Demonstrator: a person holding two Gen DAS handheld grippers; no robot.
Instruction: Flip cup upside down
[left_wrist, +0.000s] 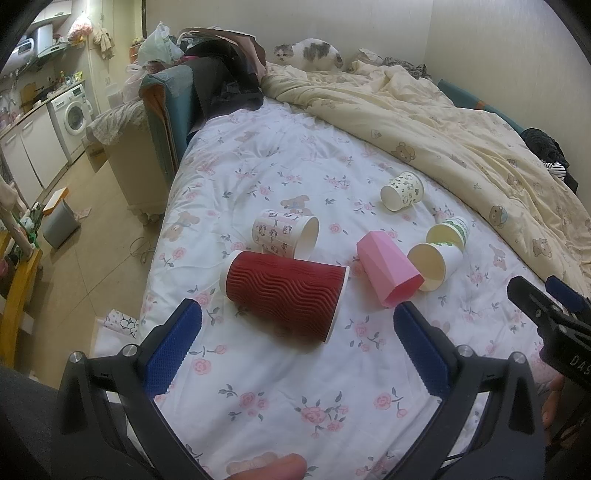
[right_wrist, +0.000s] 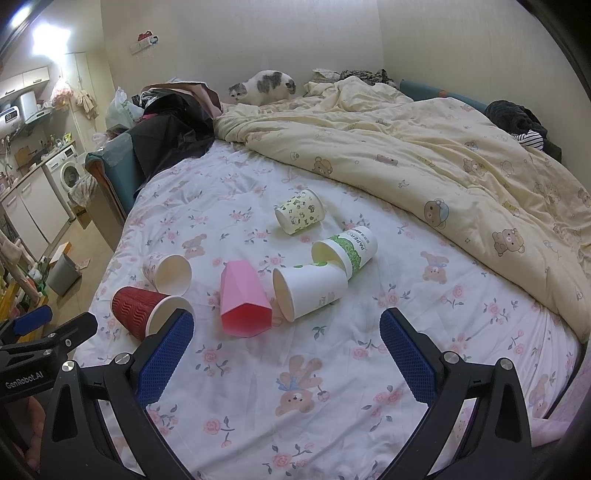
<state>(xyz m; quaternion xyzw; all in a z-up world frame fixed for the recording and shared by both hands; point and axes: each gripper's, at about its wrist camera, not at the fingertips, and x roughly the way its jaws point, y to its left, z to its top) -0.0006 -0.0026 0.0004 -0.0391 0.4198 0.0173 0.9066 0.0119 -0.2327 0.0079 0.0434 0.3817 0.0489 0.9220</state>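
Several cups lie on their sides on the flowered bedsheet (left_wrist: 280, 373). A red ribbed cup (left_wrist: 286, 291) lies just ahead of my left gripper (left_wrist: 297, 314), which is open and empty above the sheet. A pink faceted cup (left_wrist: 388, 271), a bear-print cup (left_wrist: 284, 234), two white cups with green print (left_wrist: 434, 264) and a leaf-print cup (left_wrist: 402, 190) lie beyond. My right gripper (right_wrist: 286, 325) is open and empty, close behind the pink cup (right_wrist: 243, 299) and a white cup (right_wrist: 308, 291). The red cup (right_wrist: 147, 312) lies at its left.
A cat (left_wrist: 310, 53) stands at the head of the bed. A cream bear-print duvet (left_wrist: 461, 122) is bunched over the right half. The bed's left edge drops to the floor with a grey bin (left_wrist: 59, 223). Dark clothes (left_wrist: 221, 81) are piled far left.
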